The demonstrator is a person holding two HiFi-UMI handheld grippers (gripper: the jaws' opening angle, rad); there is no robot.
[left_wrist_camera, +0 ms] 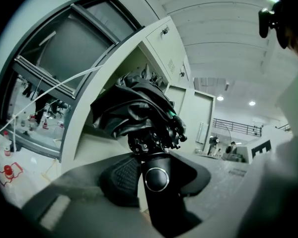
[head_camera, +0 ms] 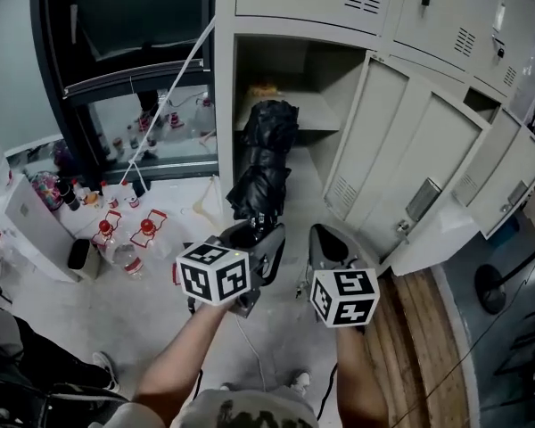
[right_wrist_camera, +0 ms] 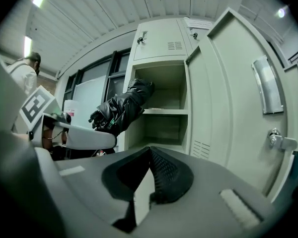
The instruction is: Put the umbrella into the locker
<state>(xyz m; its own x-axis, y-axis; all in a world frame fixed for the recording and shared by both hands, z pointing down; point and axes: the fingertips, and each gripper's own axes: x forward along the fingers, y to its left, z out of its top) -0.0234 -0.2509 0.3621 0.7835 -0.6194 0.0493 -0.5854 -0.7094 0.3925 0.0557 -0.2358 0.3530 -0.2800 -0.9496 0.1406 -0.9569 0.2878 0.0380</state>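
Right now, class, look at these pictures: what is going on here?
A person holds a tool in each hand. The left tool is clamped on the handle of a folded black umbrella and points it at the open locker. The umbrella's far end is at the locker's opening, near the shelf, and the handle end is outside. The right tool is shut and empty beside it. The locker door stands wide open.

Left gripper (head_camera: 260, 237): pointing level, jaws clamped on the umbrella (head_camera: 266, 150) handle | Right gripper (head_camera: 328, 241): just beside it, tipped slightly down, jaws together, nothing between them | Left forearm (head_camera: 183, 355), right forearm (head_camera: 361, 377): bare, reaching forward side by side
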